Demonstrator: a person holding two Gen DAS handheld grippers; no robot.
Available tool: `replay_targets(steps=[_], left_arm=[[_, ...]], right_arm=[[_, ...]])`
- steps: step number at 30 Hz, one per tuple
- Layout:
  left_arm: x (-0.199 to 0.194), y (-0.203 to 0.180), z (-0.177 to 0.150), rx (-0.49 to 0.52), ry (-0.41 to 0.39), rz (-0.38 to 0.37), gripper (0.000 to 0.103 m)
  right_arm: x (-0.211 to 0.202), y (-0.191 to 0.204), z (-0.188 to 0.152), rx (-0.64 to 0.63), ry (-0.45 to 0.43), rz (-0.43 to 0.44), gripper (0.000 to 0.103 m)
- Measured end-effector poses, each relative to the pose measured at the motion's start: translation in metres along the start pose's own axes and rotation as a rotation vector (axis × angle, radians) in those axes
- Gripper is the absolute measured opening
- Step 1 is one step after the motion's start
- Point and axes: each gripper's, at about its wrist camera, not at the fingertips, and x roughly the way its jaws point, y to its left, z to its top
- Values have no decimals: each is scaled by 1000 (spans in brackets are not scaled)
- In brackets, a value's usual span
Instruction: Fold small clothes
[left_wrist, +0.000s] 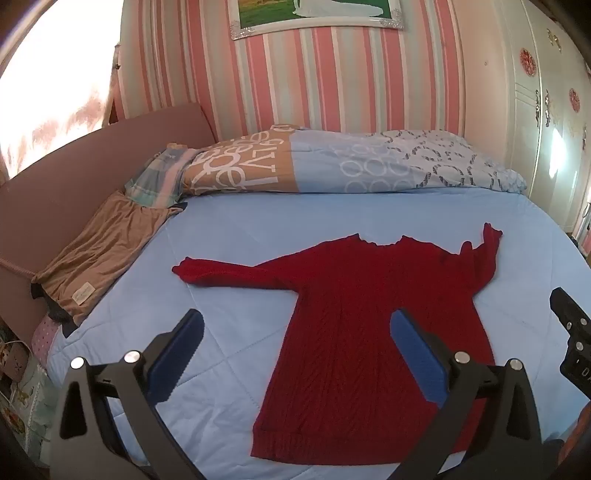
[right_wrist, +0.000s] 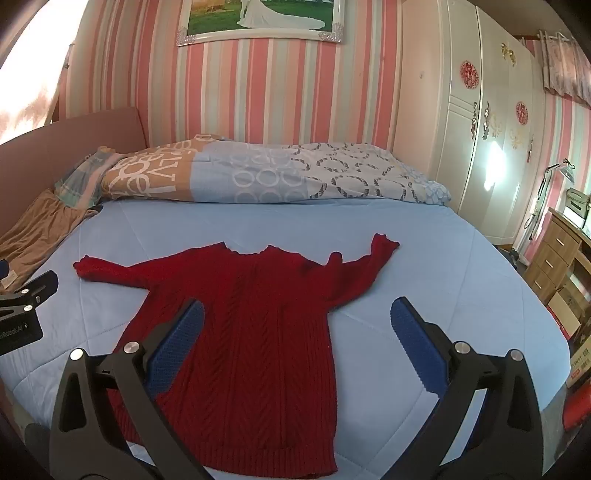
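Note:
A dark red knitted sweater (left_wrist: 354, 332) lies flat on the light blue bed sheet (left_wrist: 229, 236), neck towards the far wall and both sleeves spread out. It also shows in the right wrist view (right_wrist: 258, 332). My left gripper (left_wrist: 299, 321) is open and empty, above the sweater's lower left side. My right gripper (right_wrist: 297, 314) is open and empty, above the sweater's lower right side. The right sleeve (right_wrist: 369, 262) bends up at its cuff. Each gripper shows at the edge of the other's view.
A folded patterned duvet (left_wrist: 332, 166) lies along the far edge of the bed. A brown pillow (left_wrist: 99, 258) sits at the left by the padded headboard (left_wrist: 55, 199). A white wardrobe (right_wrist: 480, 129) and a wooden drawer unit (right_wrist: 554, 258) stand to the right.

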Motion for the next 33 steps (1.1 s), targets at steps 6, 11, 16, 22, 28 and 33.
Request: replay_targets(steps=[6, 11, 16, 22, 28, 33], left_arm=[[0, -1, 0, -7, -3, -4, 101], [-1, -2, 1, -4, -2, -7, 101], [2, -2, 1, -5, -2, -8, 101], [4, -4, 3, -5, -3, -7, 101], [3, -3, 2, -6, -2, -10, 101], [3, -2, 2, -8, -3, -12, 101]], right_arm=[[0, 0, -1, -1, 0, -2, 100], [0, 0, -2, -2, -2, -1, 100], [0, 0, -2, -2, -1, 0, 100], [-1, -1, -2, -1, -1, 0, 100], [-1, 0, -3, -3, 0, -1, 100], [-1, -2, -3, -6, -1, -4, 100]])
